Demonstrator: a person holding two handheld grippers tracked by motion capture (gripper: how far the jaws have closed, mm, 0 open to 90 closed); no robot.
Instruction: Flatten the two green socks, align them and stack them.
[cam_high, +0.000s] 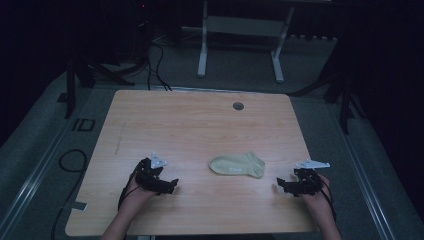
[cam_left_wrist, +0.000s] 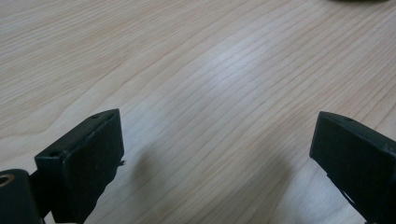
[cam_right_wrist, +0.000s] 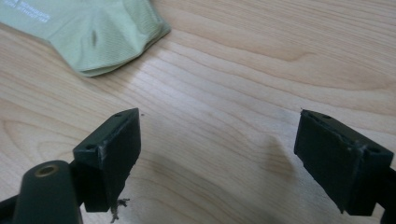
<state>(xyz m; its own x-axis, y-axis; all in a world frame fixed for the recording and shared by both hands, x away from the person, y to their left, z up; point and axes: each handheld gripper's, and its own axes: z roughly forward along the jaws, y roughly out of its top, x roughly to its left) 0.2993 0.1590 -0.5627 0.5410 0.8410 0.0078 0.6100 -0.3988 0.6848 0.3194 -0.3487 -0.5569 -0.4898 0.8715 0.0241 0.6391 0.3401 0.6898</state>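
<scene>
A pale green sock (cam_high: 238, 164) lies flat on the wooden table (cam_high: 200, 125), between the two hands. My left gripper (cam_high: 172, 186) rests low on the table to the sock's left, pointing right, jaws wide apart over bare wood (cam_left_wrist: 219, 135). To the sock's right sits my right gripper (cam_high: 278, 186), pointing left toward it, also open with nothing between its jaws. In the right gripper view the sock's heel end (cam_right_wrist: 100, 32) lies up and left of the gripper (cam_right_wrist: 217, 140), a short way off the jaws.
A round grey cable port (cam_high: 238, 106) is set into the table near its far edge. Beyond the table stand the white legs of another desk (cam_high: 202, 50). Cables (cam_high: 70, 160) lie on the floor at left.
</scene>
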